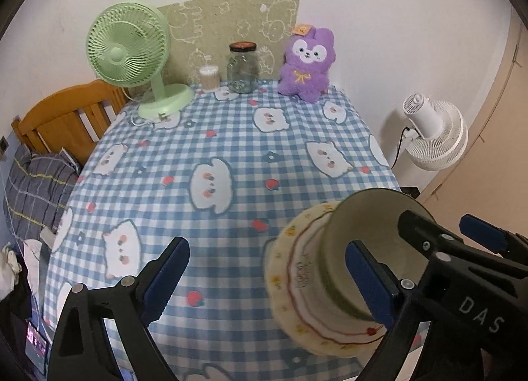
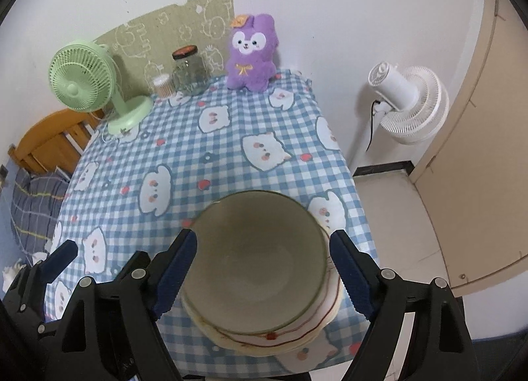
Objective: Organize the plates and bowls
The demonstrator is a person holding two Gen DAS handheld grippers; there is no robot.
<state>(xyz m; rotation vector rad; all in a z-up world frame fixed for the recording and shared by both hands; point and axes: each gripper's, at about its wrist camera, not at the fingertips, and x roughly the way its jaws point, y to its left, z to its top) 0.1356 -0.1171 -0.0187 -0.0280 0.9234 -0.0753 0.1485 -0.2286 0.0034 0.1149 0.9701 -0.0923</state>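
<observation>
At the far left of the table stands a green desk fan, then a small tub of cotton swabs, a glass jar and a purple plush toy along the far edge, all well apart from the work. The near left of the checked cloth is bare, and there the left gripper hangs with its jaws spread wide and nothing between them. At the near right corner sits the task's stack: an olive-green bowl resting on a cream plate with a red wavy line and small flowers (whether more than one plate lies under it I cannot tell). The right gripper is over that stack, its fingers standing one on each side of the bowl's rim, apart from it, so it is open and pinching nothing. Both pieces look like glazed ceramic: stiff, fairly heavy for their size, slick at the glaze and quick to chip if knocked or dropped. I would judge the bowl best taken across its rim wall, one pad inside and one outside, since its full width nearly fills the jaws. The plate offers only its thin rim, at the near edge where it overhangs. The stack is close to the table's right edge, so a sideways nudge could send it off.
</observation>
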